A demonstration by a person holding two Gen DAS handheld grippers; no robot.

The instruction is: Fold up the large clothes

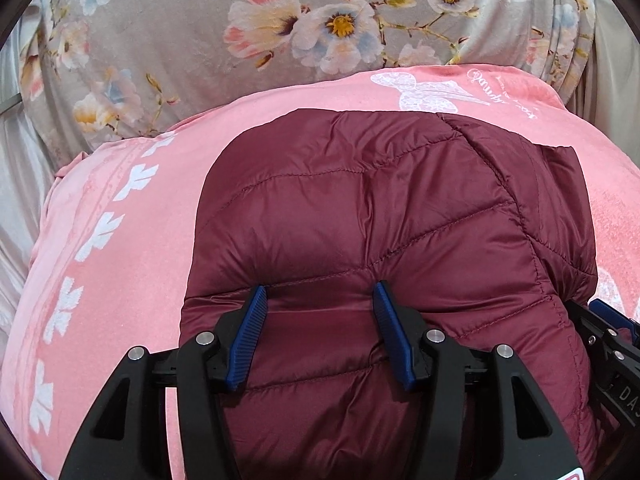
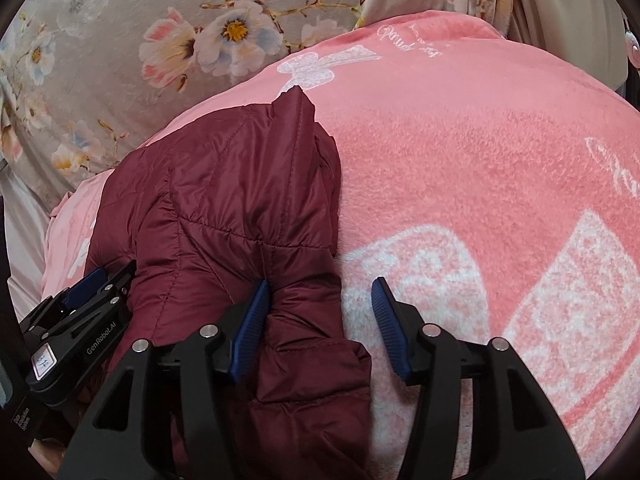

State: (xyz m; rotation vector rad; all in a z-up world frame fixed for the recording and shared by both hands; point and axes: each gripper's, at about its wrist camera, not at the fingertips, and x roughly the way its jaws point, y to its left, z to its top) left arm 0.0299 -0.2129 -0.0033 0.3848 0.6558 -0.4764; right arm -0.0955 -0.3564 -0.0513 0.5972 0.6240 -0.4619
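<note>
A maroon quilted puffer jacket point(image 1: 380, 208) lies folded into a compact bundle on a pink blanket point(image 1: 120, 240). My left gripper point(image 1: 320, 300) is open, with its blue fingers resting on the jacket's near part. My right gripper point(image 2: 320, 296) is open at the jacket's point(image 2: 224, 200) right edge: its left finger point(image 2: 252, 320) touches the jacket and its right finger point(image 2: 386, 320) is over the pink blanket point(image 2: 460, 140). The right gripper also shows at the right edge of the left wrist view point(image 1: 608, 336). The left gripper shows at the lower left of the right wrist view point(image 2: 80, 292).
The pink blanket has white prints and covers a soft surface. Behind it lies a grey floral fabric point(image 1: 200, 20), also in the right wrist view point(image 2: 140, 40). Pale sheets point(image 1: 16, 184) lie at the left. A white object point(image 2: 634, 46) sits at the far right.
</note>
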